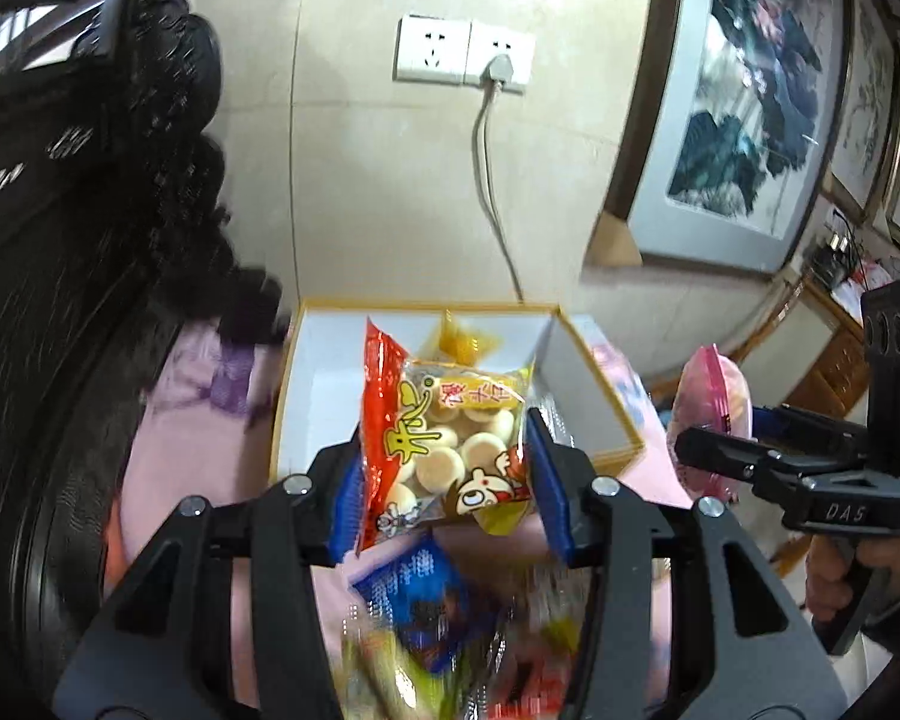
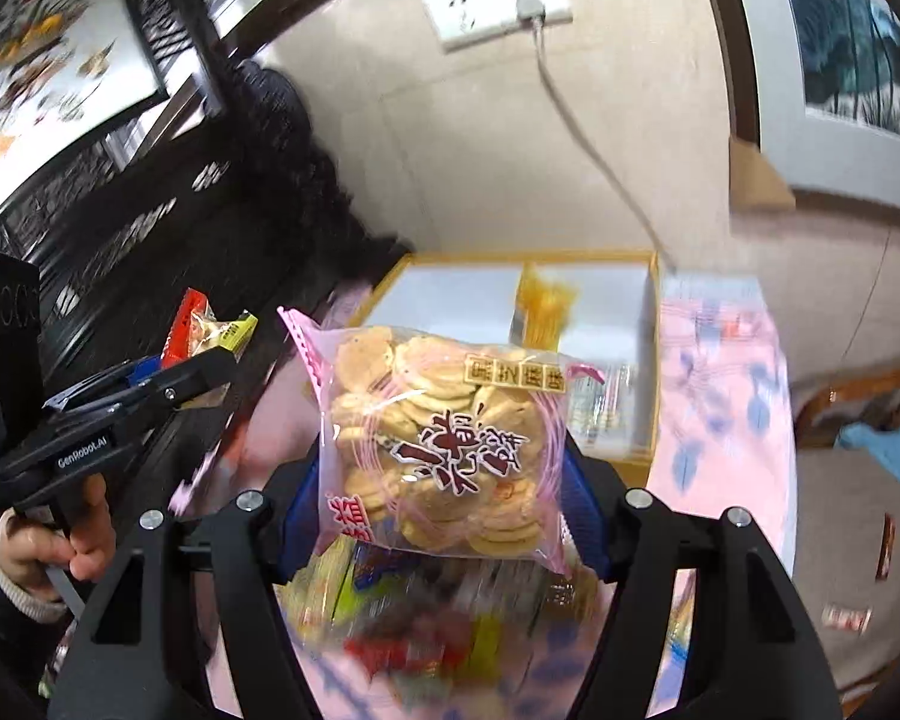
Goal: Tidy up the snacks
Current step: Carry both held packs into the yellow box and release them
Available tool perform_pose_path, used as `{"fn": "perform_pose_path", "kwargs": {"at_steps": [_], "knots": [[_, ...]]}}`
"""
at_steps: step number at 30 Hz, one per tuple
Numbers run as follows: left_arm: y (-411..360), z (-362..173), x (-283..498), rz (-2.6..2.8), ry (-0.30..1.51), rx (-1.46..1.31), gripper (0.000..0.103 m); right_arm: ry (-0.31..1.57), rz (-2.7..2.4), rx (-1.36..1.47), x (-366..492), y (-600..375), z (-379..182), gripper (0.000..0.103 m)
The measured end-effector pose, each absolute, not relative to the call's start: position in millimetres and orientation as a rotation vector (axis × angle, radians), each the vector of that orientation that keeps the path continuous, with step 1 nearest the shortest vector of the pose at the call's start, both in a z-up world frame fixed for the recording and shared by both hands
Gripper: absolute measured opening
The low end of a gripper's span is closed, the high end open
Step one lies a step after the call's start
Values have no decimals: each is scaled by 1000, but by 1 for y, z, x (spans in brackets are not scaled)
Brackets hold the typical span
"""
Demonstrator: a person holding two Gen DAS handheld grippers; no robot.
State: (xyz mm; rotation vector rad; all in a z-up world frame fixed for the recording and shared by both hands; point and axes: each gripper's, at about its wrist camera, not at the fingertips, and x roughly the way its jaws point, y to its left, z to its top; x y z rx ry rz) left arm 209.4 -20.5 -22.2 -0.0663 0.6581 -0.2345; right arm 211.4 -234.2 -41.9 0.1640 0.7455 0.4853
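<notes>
My left gripper (image 1: 444,480) is shut on a red and yellow bag of small round biscuits (image 1: 444,444), held up in front of the white box (image 1: 582,396). My right gripper (image 2: 441,492) is shut on a pink clear bag of round crackers (image 2: 438,438), also lifted before the white box (image 2: 645,360). The box has a gold rim and a yellow packet (image 1: 459,339) inside. In the left wrist view the right gripper (image 1: 720,450) shows at the right with the pink bag (image 1: 714,384). In the right wrist view the left gripper (image 2: 198,369) shows at the left with its biscuit bag (image 2: 210,330).
A blurred heap of loose snack packets (image 1: 438,612) lies on the pink cloth (image 2: 720,372) below both grippers. Dark carved furniture (image 1: 60,240) stands at the left. A wall socket with a grey cable (image 1: 492,138) is behind the box. Framed paintings (image 1: 744,96) lean at the right.
</notes>
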Motion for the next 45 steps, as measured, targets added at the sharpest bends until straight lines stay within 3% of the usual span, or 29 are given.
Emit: {"fn": "perform_pose_path", "kwargs": {"at_steps": [11, 13, 14, 18, 32, 36, 38, 45], "knots": [[-19, -39, 344, -168, 730, -30, 52, 743, 446, 101, 319, -212, -40, 69], [-14, -47, 355, -129, 762, -39, 80, 767, 438, 108, 335, -209, -45, 70], [-11, -49, 359, -108, 772, -49, 87, 777, 435, 111, 338, -208, -48, 72], [-2, -48, 359, -71, 747, -57, 96, 770, 403, 124, 345, -209, -48, 79], [5, -42, 291, -74, 739, -41, 99, 772, 315, 74, 295, -252, -50, 80], [9, -53, 256, -59, 770, -31, 101, 824, 229, 109, 251, -280, -70, 82], [12, -63, 233, -49, 794, -34, 101, 845, 193, 155, 225, -290, -82, 94], [21, -109, 159, -29, 920, -92, 101, 953, 190, 267, 135, -285, -143, 96]]}}
